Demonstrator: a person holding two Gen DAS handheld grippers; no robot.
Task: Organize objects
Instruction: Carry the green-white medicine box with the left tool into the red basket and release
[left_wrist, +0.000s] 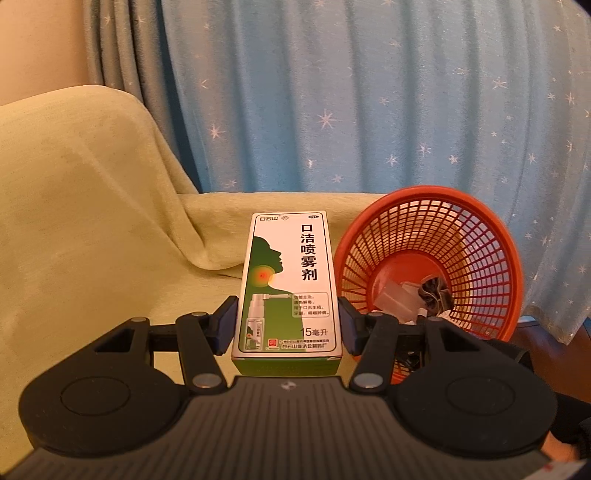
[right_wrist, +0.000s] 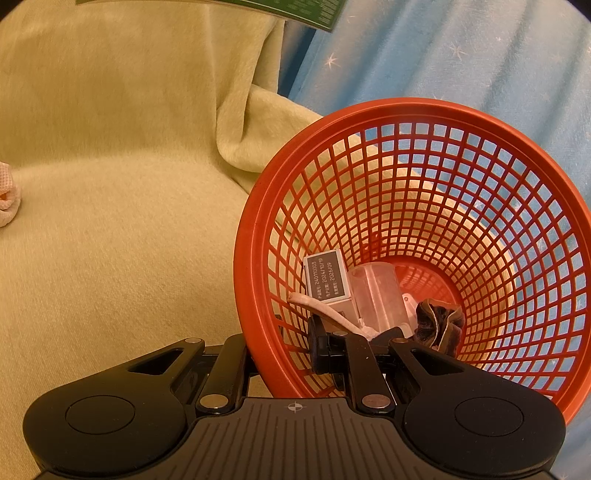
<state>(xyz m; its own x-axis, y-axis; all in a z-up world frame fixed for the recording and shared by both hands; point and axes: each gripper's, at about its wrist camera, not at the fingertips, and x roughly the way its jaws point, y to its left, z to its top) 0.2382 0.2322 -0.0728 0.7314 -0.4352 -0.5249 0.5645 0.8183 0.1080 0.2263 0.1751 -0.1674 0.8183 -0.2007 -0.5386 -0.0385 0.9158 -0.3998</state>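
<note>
Left gripper (left_wrist: 287, 325) clamped on spray box (left_wrist: 290, 284) — right gripper (right_wrist: 295, 350) pinching orange basket (right_wrist: 436, 110) rim, tilted; sofa cover (right_wrist: 110, 221) open leftward.

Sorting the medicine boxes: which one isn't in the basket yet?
The green-and-white throat spray box, clamped in the left gripper; the small white box already lies inside the orange basket.

Your two wrist views, both angled down over the sofa.
Left looks past its box (left_wrist: 290, 288) toward the curtain (left_wrist: 369, 92); right sits close at the orange basket (right_wrist: 258, 221), which both share.
</note>
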